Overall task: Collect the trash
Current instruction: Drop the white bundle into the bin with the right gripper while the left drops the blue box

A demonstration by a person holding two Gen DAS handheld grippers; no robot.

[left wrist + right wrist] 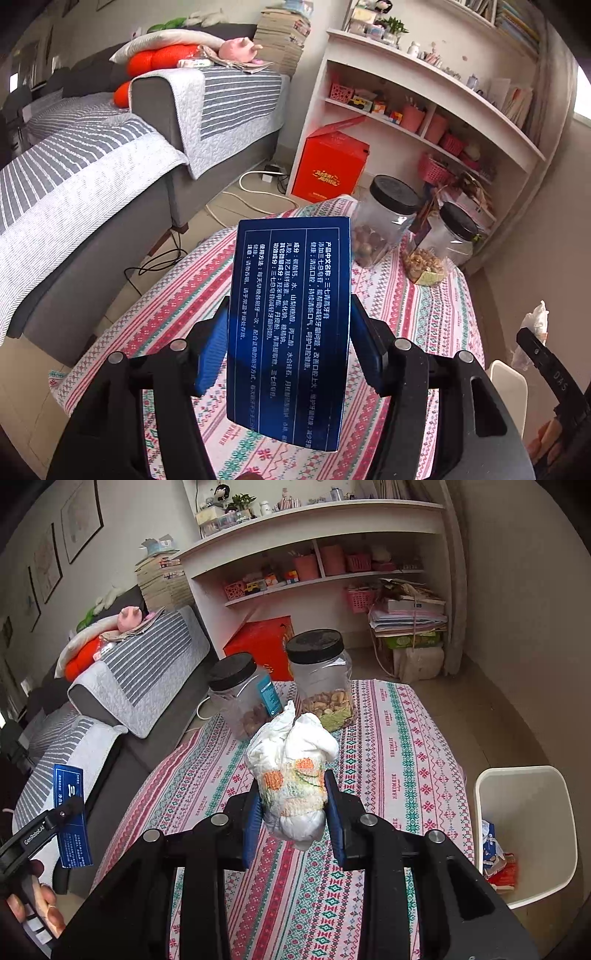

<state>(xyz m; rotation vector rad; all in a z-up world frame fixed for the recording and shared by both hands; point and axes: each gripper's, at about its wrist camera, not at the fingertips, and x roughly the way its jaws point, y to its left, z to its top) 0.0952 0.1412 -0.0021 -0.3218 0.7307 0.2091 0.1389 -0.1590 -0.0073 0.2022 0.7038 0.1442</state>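
My left claw [290, 343] is clenched on a blue box [291, 314], held above the worktop [424, 314]. My right claw [291, 812] grips a crumpled white wad [291, 771]. Two jars [321, 675] with black lids stand ahead on the worktop. The white bin [528, 834] is on the floor to the right, with some trash inside.

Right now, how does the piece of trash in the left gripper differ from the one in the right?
The blue carton in the left gripper is flat, rigid and sharp-edged, printed with white text; the crumpled white wad in the right gripper is soft, lumpy and shapeless, with orange and green print. The carton needs wider jaws; the wad is squeezed narrower. Both are clamped between blue pads, held up off the patterned tablecloth.
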